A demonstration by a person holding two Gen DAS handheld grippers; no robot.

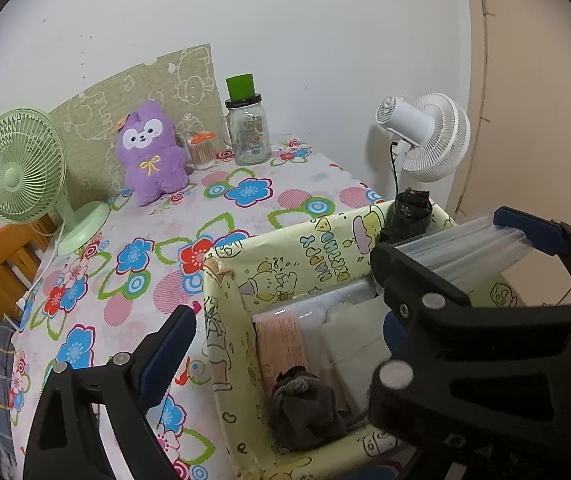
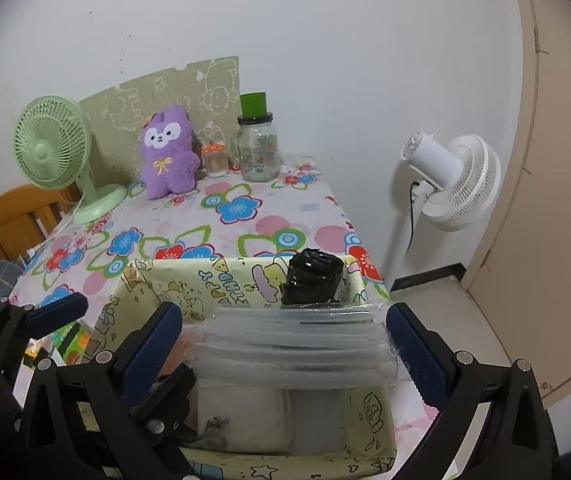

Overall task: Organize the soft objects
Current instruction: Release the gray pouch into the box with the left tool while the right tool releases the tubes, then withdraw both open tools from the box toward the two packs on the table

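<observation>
A yellow cartoon-print box (image 1: 225,320) stands at the table's near right corner. It holds a grey drawstring pouch (image 1: 301,408), pink and white flat packets (image 1: 281,344) and a black roll (image 2: 313,276) at its far wall. A stack of clear plastic bags (image 2: 293,344) lies across the box top between the pads of my right gripper (image 2: 285,320). The jaws stand wide and the left pad is clear of the stack. My left gripper (image 1: 285,320) is open and straddles the box's left wall, holding nothing. A purple plush (image 1: 151,152) sits upright at the back.
A green desk fan (image 1: 21,164) stands at the back left. A glass jar with a green cap (image 1: 247,132) and a cotton-swab tub (image 1: 202,152) stand beside the plush. A white floor fan (image 2: 445,176) stands right of the table, and a wooden chair (image 1: 1,272) on its left.
</observation>
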